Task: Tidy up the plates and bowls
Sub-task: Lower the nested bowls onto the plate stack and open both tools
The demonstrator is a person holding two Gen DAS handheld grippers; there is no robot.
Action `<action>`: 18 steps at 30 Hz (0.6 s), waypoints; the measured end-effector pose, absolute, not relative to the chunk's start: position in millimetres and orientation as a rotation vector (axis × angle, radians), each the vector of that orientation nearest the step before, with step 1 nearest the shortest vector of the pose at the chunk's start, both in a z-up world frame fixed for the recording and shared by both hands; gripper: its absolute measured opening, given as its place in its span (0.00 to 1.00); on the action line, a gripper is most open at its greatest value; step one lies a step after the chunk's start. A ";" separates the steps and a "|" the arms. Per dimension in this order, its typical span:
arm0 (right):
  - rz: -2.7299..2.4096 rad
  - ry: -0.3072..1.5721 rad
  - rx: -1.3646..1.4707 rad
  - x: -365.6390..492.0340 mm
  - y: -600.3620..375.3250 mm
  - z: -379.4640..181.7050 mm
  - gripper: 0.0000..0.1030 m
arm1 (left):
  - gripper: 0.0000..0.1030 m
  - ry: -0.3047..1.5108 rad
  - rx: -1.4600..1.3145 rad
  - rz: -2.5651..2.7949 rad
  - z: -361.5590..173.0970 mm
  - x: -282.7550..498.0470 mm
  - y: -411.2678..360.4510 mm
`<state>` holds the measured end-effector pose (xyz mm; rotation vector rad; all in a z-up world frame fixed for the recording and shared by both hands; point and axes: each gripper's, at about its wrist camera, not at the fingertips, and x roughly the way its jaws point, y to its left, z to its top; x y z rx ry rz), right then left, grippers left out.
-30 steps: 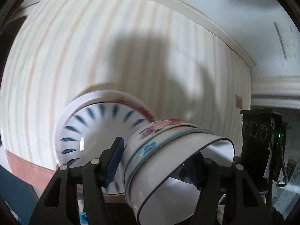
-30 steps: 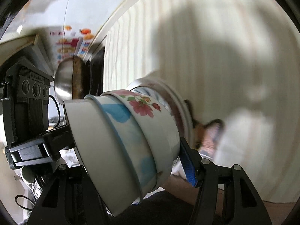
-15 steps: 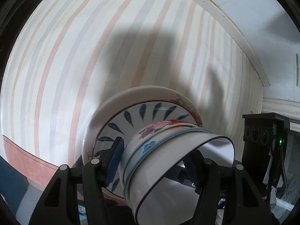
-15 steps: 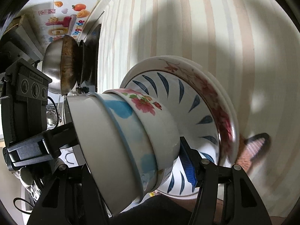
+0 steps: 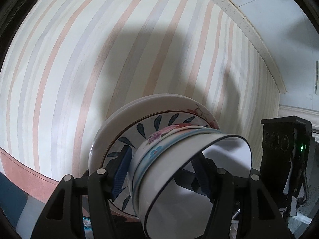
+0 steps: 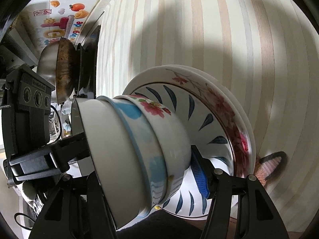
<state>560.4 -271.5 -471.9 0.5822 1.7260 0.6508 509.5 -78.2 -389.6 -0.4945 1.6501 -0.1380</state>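
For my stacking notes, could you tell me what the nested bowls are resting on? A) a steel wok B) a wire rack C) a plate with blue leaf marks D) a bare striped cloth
C: the nested bowls, held between both grippers, sit on the blue-leaf plate.

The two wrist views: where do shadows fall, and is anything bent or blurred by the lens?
Left wrist view: a broad dark shadow lies on the striped tablecloth above the plates; the stripes bow outward. Right wrist view: a similar shadow on the cloth; the nested bowls look sharp.
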 end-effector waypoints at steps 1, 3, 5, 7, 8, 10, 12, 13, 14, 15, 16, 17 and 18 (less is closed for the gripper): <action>0.647 1.727 0.586 560.3 -271.5 -472.1 0.60 | 0.57 1.650 -0.487 -0.138 -388.7 508.7 -78.4; 0.646 1.729 0.583 560.1 -271.7 -471.8 0.60 | 0.57 1.652 -0.475 -0.136 -388.5 509.0 -80.2; 0.633 1.722 0.572 560.8 -268.9 -468.9 0.60 | 0.57 1.642 -0.454 -0.128 -384.5 507.9 -81.4; 0.617 1.698 0.530 561.1 -268.2 -460.8 0.60 | 0.57 1.628 -0.435 -0.102 -379.4 505.4 -79.3; 0.602 1.684 0.509 561.0 -269.8 -455.4 0.60 | 0.57 1.614 -0.422 -0.091 -374.2 502.4 -77.3; 0.572 1.656 0.476 560.4 -276.2 -443.2 0.60 | 0.57 1.590 -0.397 -0.080 -365.1 497.4 -75.3; 0.544 1.633 0.459 558.5 -283.2 -431.1 0.60 | 0.57 1.543 -0.331 -0.056 -350.4 489.6 -75.4; 0.524 1.614 0.437 556.8 -286.4 -422.9 0.60 | 0.57 1.522 -0.298 -0.049 -344.0 486.2 -75.9; 0.506 1.593 0.415 554.4 -288.9 -414.3 0.60 | 0.57 1.491 -0.256 -0.038 -334.9 480.8 -76.3; 0.493 1.578 0.399 552.2 -290.4 -407.3 0.61 | 0.57 1.473 -0.235 -0.038 -329.0 477.2 -76.5; 0.473 1.558 0.380 548.5 -291.8 -397.8 0.61 | 0.57 1.454 -0.217 -0.042 -322.9 473.0 -76.9; 0.460 1.542 0.369 545.2 -292.8 -390.4 0.61 | 0.57 1.430 -0.190 -0.041 -313.6 467.0 -77.6; 0.445 1.523 0.356 540.3 -293.0 -381.0 0.61 | 0.57 1.411 -0.175 -0.046 -308.2 462.6 -76.4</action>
